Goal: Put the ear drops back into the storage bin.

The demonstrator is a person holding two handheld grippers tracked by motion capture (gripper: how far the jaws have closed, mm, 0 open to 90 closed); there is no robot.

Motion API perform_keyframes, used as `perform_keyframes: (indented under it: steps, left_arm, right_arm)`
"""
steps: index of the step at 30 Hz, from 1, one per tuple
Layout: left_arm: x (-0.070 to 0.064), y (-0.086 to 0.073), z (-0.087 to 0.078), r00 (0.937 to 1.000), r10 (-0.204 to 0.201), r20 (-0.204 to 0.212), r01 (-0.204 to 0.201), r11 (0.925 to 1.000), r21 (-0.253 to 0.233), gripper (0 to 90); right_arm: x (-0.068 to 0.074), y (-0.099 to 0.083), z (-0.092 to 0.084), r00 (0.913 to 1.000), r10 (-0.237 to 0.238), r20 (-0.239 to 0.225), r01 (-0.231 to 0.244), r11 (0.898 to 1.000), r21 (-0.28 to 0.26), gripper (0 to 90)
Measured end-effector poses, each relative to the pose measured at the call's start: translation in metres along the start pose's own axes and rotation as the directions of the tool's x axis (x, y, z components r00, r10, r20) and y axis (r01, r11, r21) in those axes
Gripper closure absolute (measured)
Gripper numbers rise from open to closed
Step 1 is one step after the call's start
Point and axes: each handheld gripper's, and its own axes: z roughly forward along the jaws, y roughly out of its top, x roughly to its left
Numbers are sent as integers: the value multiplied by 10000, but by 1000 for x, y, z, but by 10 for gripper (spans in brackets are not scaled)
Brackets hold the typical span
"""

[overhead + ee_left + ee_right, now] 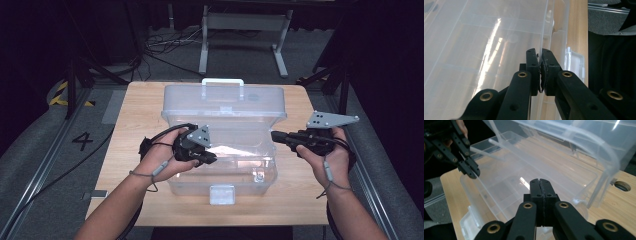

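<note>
left tool (540, 65) pinches clear box (486, 50) wall.

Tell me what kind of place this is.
Probably a lab or recording studio rather than a home. A small wooden table stands alone on grey carpet, dark curtains close it in, loose cables trail across the floor, and a "4" is marked beside the table.

In my left gripper (540, 72) view, the clear box's (486, 50) walls run off the top and left edges, and what lies between my jaws is too thin to identify. From above, my hand (165, 160) hides the left gripper's jaws. My forearms are cut by the bottom edge.
</note>
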Motion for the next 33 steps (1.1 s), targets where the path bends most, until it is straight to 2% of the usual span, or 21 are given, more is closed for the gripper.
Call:
perform_keyframes:
  steps: [5,12,16,26,30,33]
  left_arm:
    - [-1,-1,0,10000,-26,-10,26,10000,-62,854]
    - [-3,-3,1,9999,-80,105,81,10000,-41,853]
    - [-4,-4,0,10000,3,44,-3,10000,-23,854]
    - [-4,-3,-2,9999,-155,67,156,9997,-181,840]
    - [-3,-3,-8,9992,-383,91,388,9974,-610,823]
    - [-2,-6,-17,9979,-648,-22,642,9921,-1079,826]
  right_arm:
    - [-5,-1,0,9998,-4,220,9,9997,-226,900]
    - [-11,-2,2,9989,366,277,-348,9974,-623,900]
    - [-12,-4,3,9985,482,257,-464,9967,-670,900]
    - [-12,-3,3,9983,496,292,-474,9962,-725,900]
    - [-12,-4,3,9985,440,317,-416,9965,-726,900]
    - [-13,-3,2,9988,387,289,-366,9970,-688,900]
